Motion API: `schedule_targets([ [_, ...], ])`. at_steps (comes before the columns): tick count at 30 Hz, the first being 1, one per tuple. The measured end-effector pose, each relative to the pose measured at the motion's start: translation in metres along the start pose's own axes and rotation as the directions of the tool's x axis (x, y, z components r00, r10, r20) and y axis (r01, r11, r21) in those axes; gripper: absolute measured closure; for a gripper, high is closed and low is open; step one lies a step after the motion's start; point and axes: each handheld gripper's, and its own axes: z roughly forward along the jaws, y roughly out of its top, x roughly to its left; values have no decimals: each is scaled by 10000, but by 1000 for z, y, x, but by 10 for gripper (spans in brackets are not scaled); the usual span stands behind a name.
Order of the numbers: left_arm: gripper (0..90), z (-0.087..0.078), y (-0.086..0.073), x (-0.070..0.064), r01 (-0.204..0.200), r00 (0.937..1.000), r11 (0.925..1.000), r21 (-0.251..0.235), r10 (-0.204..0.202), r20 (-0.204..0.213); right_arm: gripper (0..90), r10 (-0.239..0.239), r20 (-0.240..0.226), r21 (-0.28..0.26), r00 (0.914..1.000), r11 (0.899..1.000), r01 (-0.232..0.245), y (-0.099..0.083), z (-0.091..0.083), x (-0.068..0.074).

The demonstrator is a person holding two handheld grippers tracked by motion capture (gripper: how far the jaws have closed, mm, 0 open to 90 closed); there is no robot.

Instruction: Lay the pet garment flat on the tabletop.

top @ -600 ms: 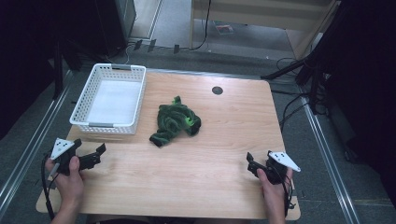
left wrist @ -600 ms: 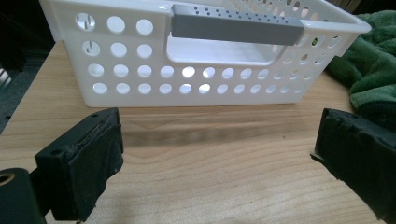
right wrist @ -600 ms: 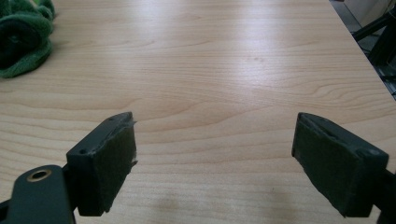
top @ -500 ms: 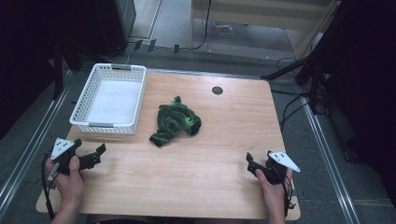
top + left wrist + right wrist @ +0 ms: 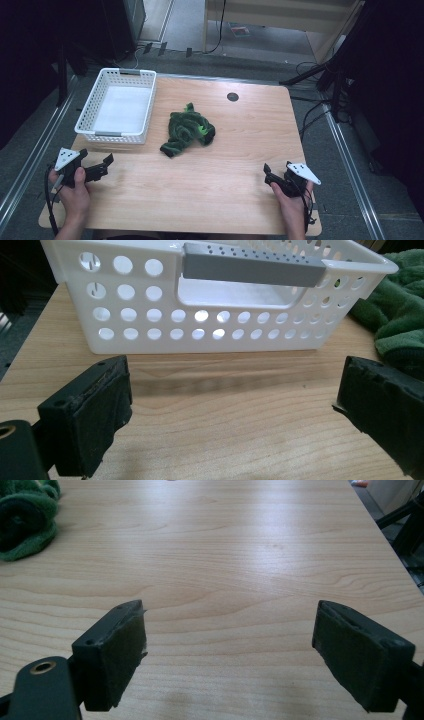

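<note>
A crumpled green cloth (image 5: 187, 128) lies near the middle of the wooden table (image 5: 210, 170). A white perforated basket (image 5: 120, 106) with grey handles stands at the table's left, its inside bare. My left gripper (image 5: 102, 165) rests low at the front left, open, jaws wide apart with nothing between them. In the left gripper view the basket (image 5: 200, 315) is straight ahead and the cloth (image 5: 400, 315) shows at the right edge. My right gripper (image 5: 267, 172) sits at the front right, open and holding nothing. The right gripper view has the cloth (image 5: 25, 522) at far upper left.
A small dark round hole (image 5: 232, 96) marks the table's far side. Metal rails run along the floor on both sides. Cables and dark stands crowd the floor at the right, and a wooden bench stands beyond the table.
</note>
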Motion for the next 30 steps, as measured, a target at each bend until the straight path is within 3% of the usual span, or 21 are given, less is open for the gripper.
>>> schedule_targets([
  [2,15,0,0,0,-3,10000,10000,-2,3,-7,153,-168,113,-7,9998,9999,168,1,0,2],
  [5,15,0,0,0,-62,10000,10000,30,62,-13,153,-22,-160,-18,9999,10000,21,3,1,6],
  [8,15,-1,0,0,-118,9999,9999,-4,118,-7,153,-294,-417,-94,9987,9995,291,9,4,20],
  [9,15,-1,0,-1,-126,9999,9999,-10,126,1,153,-566,-649,-169,9963,9983,556,15,7,34],
  [11,15,-1,0,-1,-135,9999,9999,-24,135,-2,153,-614,-798,-206,9949,9980,600,19,8,41],
  [12,15,-1,-1,-1,-137,9999,9999,-57,137,4,153,-896,-1066,-351,9903,9957,863,27,12,56],
  [14,15,-1,-1,-1,-141,9999,9999,-41,141,7,151,-1155,-1356,-356,9840,9931,1117,36,17,72],
  [16,15,-1,-1,-1,-149,9999,9999,-33,149,7,143,-1341,-1483,-384,9798,9908,1298,40,20,79],
  [17,15,-1,-1,-1,-141,9999,9999,-42,141,8,129,-1559,-1724,-352,9726,9877,1521,48,26,95],
  [18,15,-1,-1,-1,-141,9999,9999,-42,141,8,129,-1559,-1724,-352,9726,9877,1521,48,26,95],
  [19,15,-1,-1,-1,-128,9999,9999,-39,128,12,63,-1590,-2122,-313,9642,9873,1559,55,33,111],
  [22,15,-1,0,-1,-156,9999,9999,-1,156,13,0,-1565,-2653,-212,9514,9875,1565,64,44,135],
  [23,15,-1,0,-1,-156,9999,9999,-1,156,13,0,-1565,-2653,-212,9514,9875,1565,64,44,135],
  [24,15,-1,0,-2,-191,9998,9998,29,191,-4,0,-1615,-2899,-144,9433,9863,1645,70,52,150],
  [26,15,-1,0,-2,-199,9998,9998,35,199,3,0,-1598,-3002,-123,9404,9864,1637,72,57,157],
  [27,15,-1,0,-2,-206,9998,9998,32,206,2,0,-1563,-3208,28,9342,9861,1659,77,68,169],
  [30,15,-1,0,-1,-190,9998,9998,30,190,8,0,-1491,-3305,252,9320,9857,1666,81,80,181],
])
